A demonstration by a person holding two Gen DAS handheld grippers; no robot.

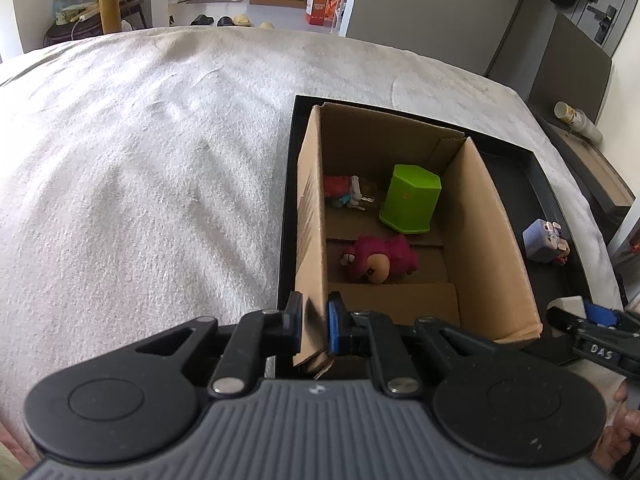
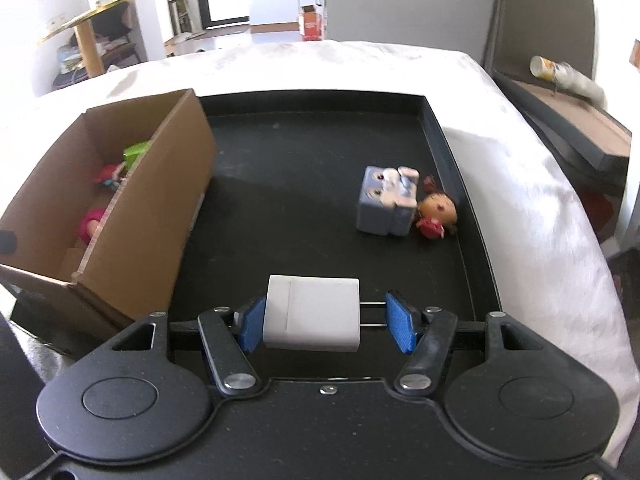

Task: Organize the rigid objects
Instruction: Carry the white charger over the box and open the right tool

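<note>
My left gripper [image 1: 314,320] is shut on the near left wall of the cardboard box [image 1: 492,240], which stands in a black tray [image 1: 290,184]. Inside the box lie a green container [image 1: 410,200], a pink plush toy [image 1: 380,258] and a small red figure [image 1: 348,192]. My right gripper [image 2: 324,322] is shut on a white plug adapter [image 2: 314,314]. One blue pad presses its body and the other meets its metal prongs, above the tray [image 2: 300,140]. Farther right in the tray lie a blue-grey cube toy [image 2: 386,204] and a small doll [image 2: 438,212].
The tray rests on a bed with a white blanket [image 1: 140,160]. A paper cup [image 2: 560,74] lies on a low side table beyond the bed's right edge. A person's hand [image 1: 624,432] shows at the lower right of the left wrist view.
</note>
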